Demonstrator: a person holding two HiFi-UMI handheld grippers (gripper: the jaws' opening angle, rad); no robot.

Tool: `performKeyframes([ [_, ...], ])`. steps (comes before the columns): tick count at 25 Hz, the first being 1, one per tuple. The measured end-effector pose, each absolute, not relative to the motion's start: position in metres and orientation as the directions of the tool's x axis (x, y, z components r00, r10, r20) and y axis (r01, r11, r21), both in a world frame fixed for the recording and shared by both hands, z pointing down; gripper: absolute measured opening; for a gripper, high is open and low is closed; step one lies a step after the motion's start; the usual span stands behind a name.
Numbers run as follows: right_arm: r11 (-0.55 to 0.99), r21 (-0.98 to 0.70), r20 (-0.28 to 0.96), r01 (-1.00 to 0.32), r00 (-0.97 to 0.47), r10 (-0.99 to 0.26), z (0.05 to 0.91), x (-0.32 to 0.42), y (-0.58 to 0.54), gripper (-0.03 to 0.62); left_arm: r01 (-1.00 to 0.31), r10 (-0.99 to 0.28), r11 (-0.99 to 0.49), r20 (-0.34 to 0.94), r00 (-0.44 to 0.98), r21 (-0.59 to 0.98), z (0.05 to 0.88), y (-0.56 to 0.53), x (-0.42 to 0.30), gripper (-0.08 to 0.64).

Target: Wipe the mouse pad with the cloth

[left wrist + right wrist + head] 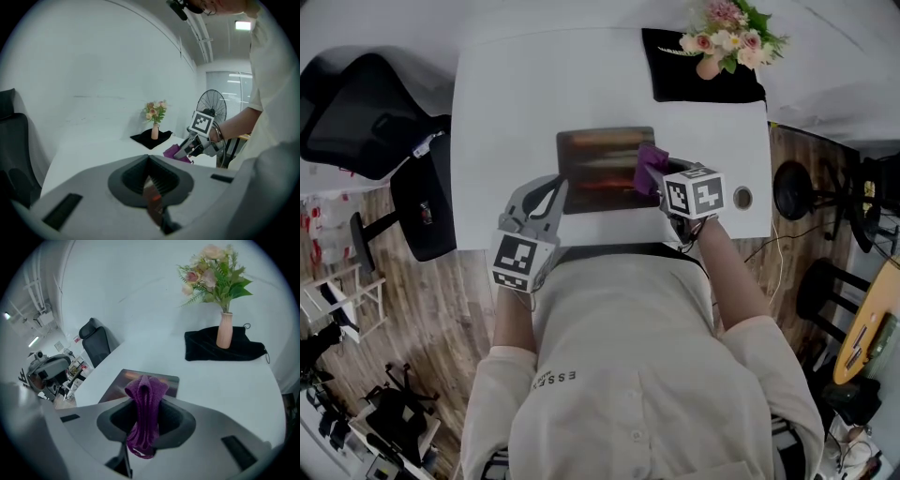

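A dark mouse pad (600, 164) with reddish streaks lies on the white table (506, 112) in front of me. My left gripper (555, 190) is at the pad's near left corner, shut on its edge; the thin reddish mouse pad (154, 199) shows between the jaws of the left gripper (150, 180). My right gripper (661, 183) sits at the pad's right edge, shut on a purple cloth (649, 169). In the right gripper view the cloth (145, 418) hangs bunched from the jaws above the pad (117, 385). The left gripper view shows the cloth (176, 152) too.
A vase of flowers (722, 37) stands on a black cloth (675, 75) at the table's far right. A round cable hole (742, 198) is near the right front corner. A black office chair (356, 112) stands left of the table, and a fan (213, 103) on the right.
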State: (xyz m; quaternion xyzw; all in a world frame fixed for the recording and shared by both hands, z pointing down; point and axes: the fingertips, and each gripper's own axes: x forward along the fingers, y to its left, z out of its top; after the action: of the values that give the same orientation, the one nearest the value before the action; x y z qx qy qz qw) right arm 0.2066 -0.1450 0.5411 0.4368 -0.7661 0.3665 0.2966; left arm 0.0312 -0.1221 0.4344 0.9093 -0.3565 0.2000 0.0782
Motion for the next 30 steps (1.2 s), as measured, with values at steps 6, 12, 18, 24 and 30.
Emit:
performKeyframes([
  [6, 0.400, -0.370, 0.768, -0.838, -0.518, -0.376, 0.543, 0.132, -0.125, 0.109, -0.686, -0.622, -0.727, 0.416, 0.664, 0.008, 0.435, -0.115, -0.013, 0.000],
  [12, 0.473, -0.370, 0.800, -0.800, -0.533, -0.275, 0.556, 0.064, -0.100, 0.109, -0.703, -0.629, -0.710, 0.416, 0.657, 0.036, 0.444, -0.103, -0.059, 0.000],
  [18, 0.494, -0.356, 0.822, -0.793, -0.517, -0.238, 0.571, 0.020, -0.092, 0.109, -0.698, -0.623, -0.715, 0.407, 0.668, 0.050, 0.449, -0.093, -0.090, 0.000],
  [24, 0.504, -0.316, 0.840, -0.804, -0.484, -0.245, 0.581, 0.006, -0.094, 0.109, -0.708, -0.636, -0.705, 0.405, 0.657, 0.042, 0.450, -0.093, -0.109, 0.000],
  [30, 0.518, -0.313, 0.842, -0.796, -0.485, -0.237, 0.586, 0.015, -0.097, 0.110, -0.722, -0.659, -0.692, 0.394, 0.641, 0.018, 0.440, -0.100, -0.101, 0.000],
])
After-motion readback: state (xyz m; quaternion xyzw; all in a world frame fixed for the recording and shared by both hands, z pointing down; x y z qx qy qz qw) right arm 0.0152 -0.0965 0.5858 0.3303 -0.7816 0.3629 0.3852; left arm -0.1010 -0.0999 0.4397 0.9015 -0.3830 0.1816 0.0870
